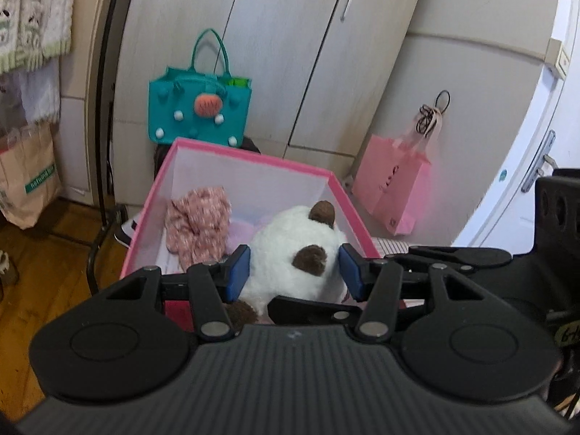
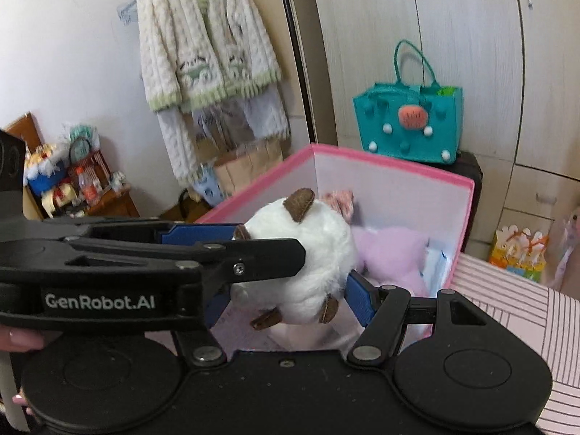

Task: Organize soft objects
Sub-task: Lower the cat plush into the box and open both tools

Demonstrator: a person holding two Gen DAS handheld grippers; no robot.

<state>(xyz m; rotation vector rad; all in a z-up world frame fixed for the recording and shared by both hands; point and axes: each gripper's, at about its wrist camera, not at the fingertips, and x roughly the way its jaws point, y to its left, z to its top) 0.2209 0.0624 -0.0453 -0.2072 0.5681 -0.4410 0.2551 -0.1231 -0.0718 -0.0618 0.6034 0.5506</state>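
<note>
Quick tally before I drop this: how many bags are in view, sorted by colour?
Teal felt bag: 1
Pink paper bag: 1
Brown paper bag: 1
Yellow patterned gift bag: 1
Total: 4 bags

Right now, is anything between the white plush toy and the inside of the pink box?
Nothing visible blocks it. The white plush toy with brown ears, held by both the left gripper and the right gripper, hangs over the open pink fabric box. A pink knit garment and lilac plush already lie inside.
</note>
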